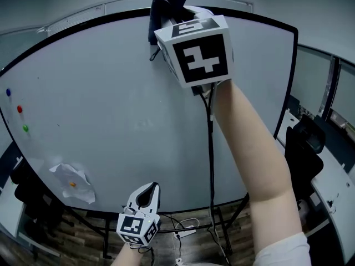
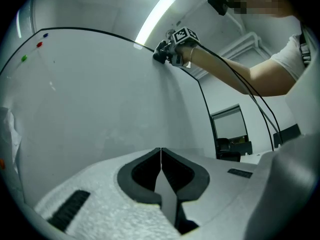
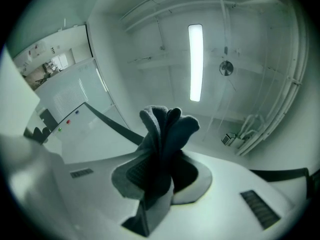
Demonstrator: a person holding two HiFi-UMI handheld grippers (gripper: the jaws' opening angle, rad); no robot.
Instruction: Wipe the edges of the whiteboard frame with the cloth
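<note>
A large whiteboard (image 1: 111,121) with a thin black frame (image 1: 83,24) fills the head view. My right gripper (image 1: 169,13) is raised to the board's top edge, shut on a dark blue cloth (image 1: 166,4) that bunches over the frame there. The same cloth (image 3: 162,139) sticks up from between the jaws in the right gripper view, with the black frame (image 3: 112,121) running away to the left. My left gripper (image 1: 148,195) hangs low near the board's bottom edge, shut, jaw tips meeting with nothing between them (image 2: 160,151). The cloth (image 2: 161,51) shows far off in the left gripper view.
Blue, red and green magnets (image 1: 19,110) sit at the board's left side. A crumpled white paper (image 1: 72,179) with an orange magnet sticks to the lower left. A cable (image 1: 211,165) hangs from the right gripper. A black chair (image 1: 305,148) and desks stand to the right; the board's stand legs (image 1: 105,231) are below.
</note>
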